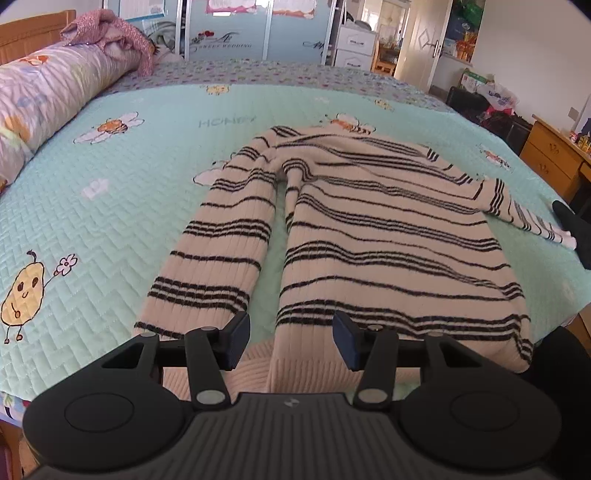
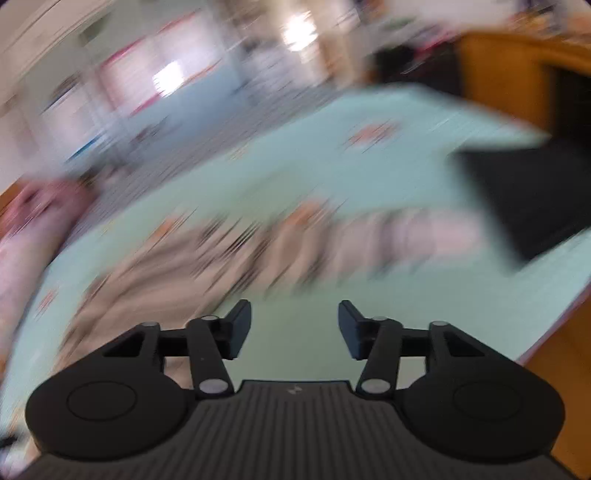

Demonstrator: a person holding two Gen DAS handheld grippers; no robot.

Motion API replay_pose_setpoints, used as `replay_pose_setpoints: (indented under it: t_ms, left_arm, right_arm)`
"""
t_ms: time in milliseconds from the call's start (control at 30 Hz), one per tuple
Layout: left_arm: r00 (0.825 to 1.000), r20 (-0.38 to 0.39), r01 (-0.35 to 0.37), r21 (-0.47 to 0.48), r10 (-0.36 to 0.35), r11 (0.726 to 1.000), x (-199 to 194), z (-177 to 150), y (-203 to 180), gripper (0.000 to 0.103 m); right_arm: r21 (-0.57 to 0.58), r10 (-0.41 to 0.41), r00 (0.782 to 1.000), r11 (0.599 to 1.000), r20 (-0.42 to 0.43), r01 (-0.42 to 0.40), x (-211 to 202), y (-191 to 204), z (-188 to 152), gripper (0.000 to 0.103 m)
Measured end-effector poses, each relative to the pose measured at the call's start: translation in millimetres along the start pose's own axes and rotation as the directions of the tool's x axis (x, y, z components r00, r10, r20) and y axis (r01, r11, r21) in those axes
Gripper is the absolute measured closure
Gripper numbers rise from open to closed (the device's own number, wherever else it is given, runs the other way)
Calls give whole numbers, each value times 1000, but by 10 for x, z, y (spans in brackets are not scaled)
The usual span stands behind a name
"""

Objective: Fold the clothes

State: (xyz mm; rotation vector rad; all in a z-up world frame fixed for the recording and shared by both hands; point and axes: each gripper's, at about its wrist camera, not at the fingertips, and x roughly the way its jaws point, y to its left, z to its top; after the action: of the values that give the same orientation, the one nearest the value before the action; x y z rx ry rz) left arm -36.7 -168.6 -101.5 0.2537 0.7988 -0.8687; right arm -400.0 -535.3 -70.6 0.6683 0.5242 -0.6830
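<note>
Nearest the left wrist camera, the left claw (image 1: 291,341) hung with its jaws spread apart and nothing between them, poised just above the ribbed hem of the striped sweater (image 1: 388,236). At far left a rolled floral quilt (image 1: 48,96) lay along the edge of the bed (image 1: 110,206), with a pink garment (image 1: 110,33) heaped at its far end against the wooden headboard (image 1: 26,33). The bed's mint-green cover carried cartoon bees and a pear figure. The sweater, cream with dark stripes, was spread flat on that cover around the middle of the bed, hem toward the camera and collar away; its left sleeve (image 1: 218,251) lay folded down alongside the body, nearly parallel to it with a narrow strip of cover showing between, while the other sleeve (image 1: 524,214) stretched out sideways to the right. Just beyond that cuff a dark object (image 1: 576,229) sat at the frame edge; what it was could not be told. Farther right stood a wooden dresser (image 1: 550,155) with closed drawers, contents hidden, and small items on top too tiny to identify. Through the right wrist camera everything was smeared by motion blur, yet the right claw (image 2: 294,328) was sharp, jaws apart and empty, above the green cover with the sweater's blurred shape ahead and to the left.
</note>
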Motion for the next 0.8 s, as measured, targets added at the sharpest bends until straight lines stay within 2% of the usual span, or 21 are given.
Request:
replay_pose_setpoints:
  t_ms: [67, 167, 300, 400, 433, 467, 567, 633, 800]
  left_arm:
    - [1000, -8, 0, 3, 0, 1000, 9, 0, 9, 50]
    - [1000, -14, -3, 1, 3, 1000, -19, -15, 67, 50]
    - [1000, -20, 1, -22, -1, 1000, -29, -76, 170, 48]
    - [999, -33, 21, -38, -22, 999, 20, -140, 190, 48]
    - [999, -39, 30, -41, -32, 999, 41, -159, 185, 48]
    - [998, -44, 44, -36, -45, 998, 56, -161, 168, 48]
    - [995, -59, 81, -5, -82, 997, 104, -157, 101, 48]
    - [994, -73, 86, 5, -85, 996, 149, -153, 70, 48]
    - [988, -96, 125, -2, -125, 992, 247, -138, 58, 47]
  right_arm:
    - [-35, 98, 986, 994, -134, -104, 159, 330, -456, 48]
    - [-52, 166, 956, 982, -240, -184, 306, 671, -913, 48]
    - [7, 182, 928, 982, -325, -190, 472, 770, -1090, 48]
    - [60, 189, 917, 982, -350, -180, 542, 670, -1116, 49]
    - [88, 209, 910, 978, -360, -189, 567, 640, -1126, 55]
    - [99, 220, 904, 975, -366, -197, 577, 640, -1141, 66]
    - [129, 253, 890, 967, -379, -220, 593, 637, -1163, 89]
    - [131, 265, 899, 963, -349, -234, 538, 624, -1058, 93]
    - [173, 302, 919, 949, -252, -265, 322, 476, -734, 94]
